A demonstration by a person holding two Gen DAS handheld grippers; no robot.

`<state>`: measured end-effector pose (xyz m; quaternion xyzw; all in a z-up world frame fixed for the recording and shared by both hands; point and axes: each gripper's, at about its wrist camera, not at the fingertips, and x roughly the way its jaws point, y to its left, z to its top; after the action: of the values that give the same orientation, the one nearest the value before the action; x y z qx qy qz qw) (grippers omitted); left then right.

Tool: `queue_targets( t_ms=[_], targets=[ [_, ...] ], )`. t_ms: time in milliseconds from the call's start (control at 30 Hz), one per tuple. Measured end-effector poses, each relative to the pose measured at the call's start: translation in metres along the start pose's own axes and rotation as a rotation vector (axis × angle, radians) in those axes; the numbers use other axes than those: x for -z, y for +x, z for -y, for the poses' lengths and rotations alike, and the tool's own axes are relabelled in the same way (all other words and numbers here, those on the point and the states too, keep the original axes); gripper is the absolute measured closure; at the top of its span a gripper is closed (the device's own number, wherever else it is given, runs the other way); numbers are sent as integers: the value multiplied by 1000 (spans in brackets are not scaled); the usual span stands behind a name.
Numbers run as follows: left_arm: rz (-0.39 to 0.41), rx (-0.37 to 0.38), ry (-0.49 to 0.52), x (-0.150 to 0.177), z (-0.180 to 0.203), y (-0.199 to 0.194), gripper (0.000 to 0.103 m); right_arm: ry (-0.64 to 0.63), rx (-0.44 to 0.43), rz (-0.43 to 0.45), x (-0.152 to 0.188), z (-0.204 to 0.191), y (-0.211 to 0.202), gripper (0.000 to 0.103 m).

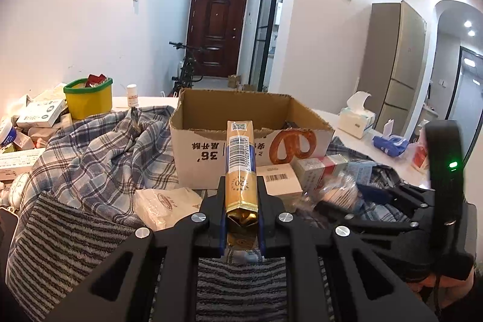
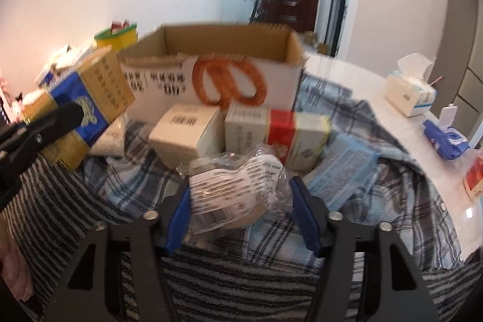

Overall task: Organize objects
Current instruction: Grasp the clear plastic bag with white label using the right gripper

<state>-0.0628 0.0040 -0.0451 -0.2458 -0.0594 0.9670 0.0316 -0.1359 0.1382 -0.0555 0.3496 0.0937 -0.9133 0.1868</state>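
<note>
My left gripper [image 1: 241, 198] is shut on a gold and blue carton [image 1: 240, 159], held in the air and pointing at the open cardboard box [image 1: 253, 138]. The same carton [image 2: 90, 98] shows at the left of the right wrist view, in front of the box [image 2: 217, 74]. My right gripper [image 2: 238, 207] is open, its blue pads either side of a clear plastic packet with a label [image 2: 238, 186] lying on the plaid cloth [image 2: 377, 195]. I cannot tell if the pads touch the packet. Small white and red medicine boxes [image 2: 271, 132] lie before the cardboard box.
A yellow tub with green rim [image 1: 89, 98], a white pill bottle [image 1: 132, 95] and piled boxes [image 1: 39, 113] stand at the left. A tissue box [image 2: 410, 92] and blue packet [image 2: 446, 138] sit on the white table at right. A striped cloth [image 1: 60, 237] lies nearest.
</note>
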Motion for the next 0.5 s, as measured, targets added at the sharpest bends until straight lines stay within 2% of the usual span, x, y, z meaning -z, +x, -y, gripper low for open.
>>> queue_targets(
  t_ms=[233,367,500],
  targets=[
    [30,3,3,0,0,-6,87,58,22,209,5,9,-41,52],
    [46,0,-2,1,-2,-10,87,105,-1,255,6,17,-49,52],
    [62,-9,-4,1,-3,-13,87,127,26,279,9,21,-53,52]
  ],
)
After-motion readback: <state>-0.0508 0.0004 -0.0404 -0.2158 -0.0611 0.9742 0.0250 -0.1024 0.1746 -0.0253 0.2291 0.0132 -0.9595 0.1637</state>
